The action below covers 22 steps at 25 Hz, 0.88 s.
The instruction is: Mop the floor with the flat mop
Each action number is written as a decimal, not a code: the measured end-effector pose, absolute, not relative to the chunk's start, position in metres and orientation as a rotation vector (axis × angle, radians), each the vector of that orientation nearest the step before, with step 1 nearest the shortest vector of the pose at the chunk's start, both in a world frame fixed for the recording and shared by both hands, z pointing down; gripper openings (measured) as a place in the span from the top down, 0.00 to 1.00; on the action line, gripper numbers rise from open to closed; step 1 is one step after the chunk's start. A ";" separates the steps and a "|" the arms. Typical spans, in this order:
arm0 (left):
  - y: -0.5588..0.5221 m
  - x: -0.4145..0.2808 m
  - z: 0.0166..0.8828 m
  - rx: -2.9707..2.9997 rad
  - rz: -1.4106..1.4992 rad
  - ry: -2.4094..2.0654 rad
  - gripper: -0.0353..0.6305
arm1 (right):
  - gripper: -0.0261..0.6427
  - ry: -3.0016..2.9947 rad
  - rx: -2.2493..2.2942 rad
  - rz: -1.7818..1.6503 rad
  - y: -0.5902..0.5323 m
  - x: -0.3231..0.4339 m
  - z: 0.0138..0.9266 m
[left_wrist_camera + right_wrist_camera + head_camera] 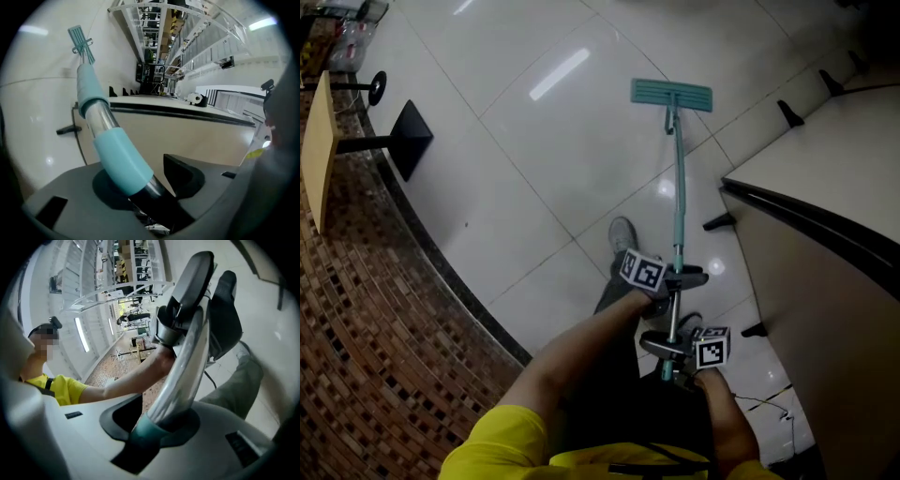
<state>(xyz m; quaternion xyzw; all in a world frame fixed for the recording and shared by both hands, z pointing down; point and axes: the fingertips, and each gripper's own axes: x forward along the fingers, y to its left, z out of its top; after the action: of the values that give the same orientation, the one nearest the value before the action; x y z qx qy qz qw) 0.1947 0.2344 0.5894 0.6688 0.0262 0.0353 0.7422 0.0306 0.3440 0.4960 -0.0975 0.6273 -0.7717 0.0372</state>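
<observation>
A flat mop lies on the white tiled floor (534, 141), its teal head (671, 93) far ahead and its teal and steel handle (679, 206) running back to me. My left gripper (673, 280) is shut on the mop handle (110, 143) at the teal sleeve. Lower down, my right gripper (667, 349) is shut on the handle's steel upper part (180, 376) near its teal end cap (143, 437). In the right gripper view the left gripper (187, 301) shows further along the handle.
A long beige counter (825, 216) with a dark edge and black floor brackets (717, 222) stands close on the right. A brown mosaic strip (356, 309) runs along the left, with a black table base (408, 136) and wooden tabletop (319, 150). My shoes (623, 234) stand beside the handle.
</observation>
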 end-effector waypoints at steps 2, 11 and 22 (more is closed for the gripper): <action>0.277 0.186 0.569 1.441 0.048 0.029 0.65 | 0.79 1.877 -0.246 -2.397 0.381 0.023 0.463; 0.231 0.192 0.579 1.542 -0.037 0.003 0.62 | 0.78 1.934 -0.187 -2.356 0.346 0.034 0.477; 0.086 0.217 0.620 1.541 -0.039 -0.029 0.62 | 0.78 2.010 -0.218 -2.224 0.203 0.064 0.523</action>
<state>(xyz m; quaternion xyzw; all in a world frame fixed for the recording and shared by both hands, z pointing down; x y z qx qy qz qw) 0.2167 0.0865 0.6196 0.6963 -0.0130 -0.0175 0.7174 0.0639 0.2035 0.5232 -0.0725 0.6673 -0.7381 0.0679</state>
